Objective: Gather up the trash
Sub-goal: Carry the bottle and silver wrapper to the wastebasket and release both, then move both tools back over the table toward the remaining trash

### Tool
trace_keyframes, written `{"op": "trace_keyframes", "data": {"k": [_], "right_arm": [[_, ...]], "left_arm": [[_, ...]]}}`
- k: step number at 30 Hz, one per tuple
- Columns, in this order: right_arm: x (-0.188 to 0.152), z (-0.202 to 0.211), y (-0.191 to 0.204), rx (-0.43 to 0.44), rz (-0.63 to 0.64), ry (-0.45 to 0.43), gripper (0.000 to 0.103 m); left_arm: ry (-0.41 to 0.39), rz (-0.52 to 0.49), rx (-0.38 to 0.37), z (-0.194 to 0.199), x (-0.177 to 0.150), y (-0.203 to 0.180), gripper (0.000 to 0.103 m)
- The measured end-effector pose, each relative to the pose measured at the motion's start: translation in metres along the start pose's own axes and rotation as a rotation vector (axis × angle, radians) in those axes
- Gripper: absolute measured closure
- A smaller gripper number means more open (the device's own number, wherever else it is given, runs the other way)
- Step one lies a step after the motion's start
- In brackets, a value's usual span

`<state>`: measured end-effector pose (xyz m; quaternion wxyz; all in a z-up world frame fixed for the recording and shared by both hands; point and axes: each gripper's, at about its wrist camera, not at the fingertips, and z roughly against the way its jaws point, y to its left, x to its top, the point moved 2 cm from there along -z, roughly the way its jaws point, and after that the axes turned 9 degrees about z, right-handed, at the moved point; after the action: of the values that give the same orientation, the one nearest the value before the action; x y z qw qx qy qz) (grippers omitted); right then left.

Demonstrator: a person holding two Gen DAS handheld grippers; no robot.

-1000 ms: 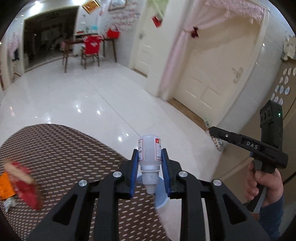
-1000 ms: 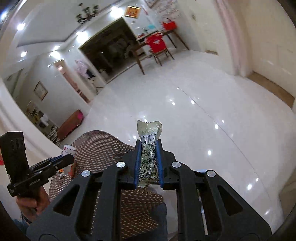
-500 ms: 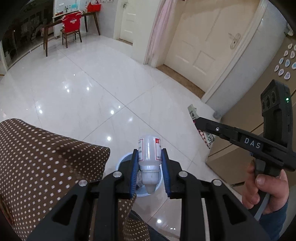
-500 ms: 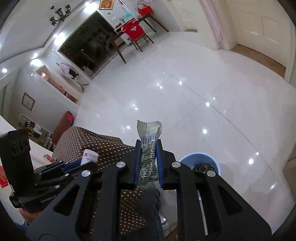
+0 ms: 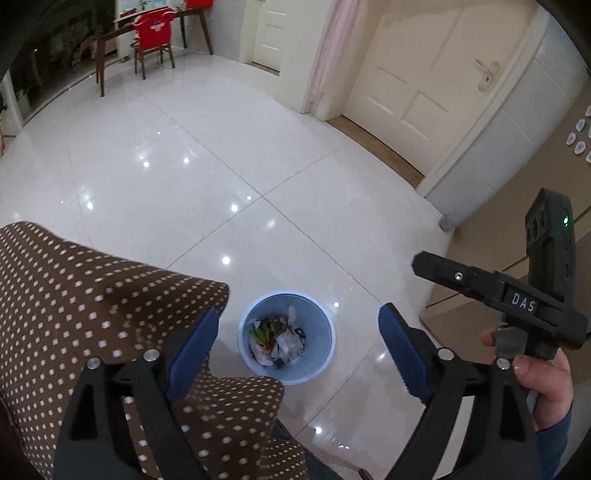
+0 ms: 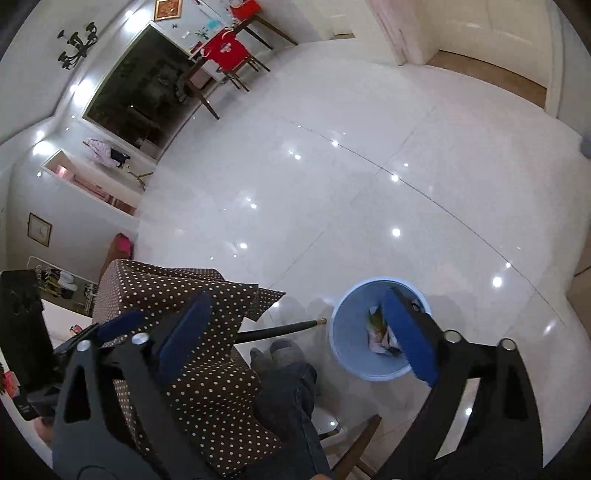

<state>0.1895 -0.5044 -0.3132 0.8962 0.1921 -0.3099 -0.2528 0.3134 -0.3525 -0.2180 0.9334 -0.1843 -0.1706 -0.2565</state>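
A round light-blue bin (image 5: 320,325) stands on the white floor below both grippers, with crumpled papers and wrappers (image 5: 277,341) inside. My left gripper (image 5: 298,313) hangs over it. Its jaws are opening wide, and nothing is between the blue pads (image 5: 192,347). My right gripper (image 6: 297,297) is also above the bin (image 6: 345,343), jaws opening wide and empty. Its right pad (image 6: 410,332) covers part of the trash (image 6: 376,330). In the left wrist view a hand (image 5: 543,384) holds the right gripper's handle at the right edge.
A brown polka-dot tablecloth (image 5: 92,295) hangs off the table edge beside the bin. A person's jeans leg and grey-socked foot (image 6: 282,350) rest near a black table leg (image 6: 280,328). Glossy white tiles stretch to cream doors (image 5: 417,85) and a red-covered chair (image 5: 153,29).
Both grippers sank over the bin and opened. The white bottle is gone from the left jaws and the green-grey wrapper from the right jaws.
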Motion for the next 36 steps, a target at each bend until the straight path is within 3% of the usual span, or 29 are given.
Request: {"op": "trace_keyframes", "data": {"k": [8, 16, 26, 36], "right_arm": [[0.004, 0.000, 0.007, -0.057, 0.021, 0.020, 0.006], [0.011, 0.012, 0.033, -0.047, 0.068, -0.004, 0.006], [0.019, 0.022, 0.090, -0.011, 0.177, -0.030, 0.006], [0.017, 0.010, 0.167, 0.013, 0.335, 0.001, 0.006]], "left_arm": [[-0.065, 0.032, -0.002, 0.035, -0.007, 0.023, 0.014], [-0.148, 0.028, -0.012, 0.076, -0.009, 0.026, 0.014], [-0.269, 0.034, -0.032, 0.131, -0.021, 0.039, 0.011], [-0.367, 0.121, -0.056, 0.176, -0.048, 0.089, 0.011]]}}
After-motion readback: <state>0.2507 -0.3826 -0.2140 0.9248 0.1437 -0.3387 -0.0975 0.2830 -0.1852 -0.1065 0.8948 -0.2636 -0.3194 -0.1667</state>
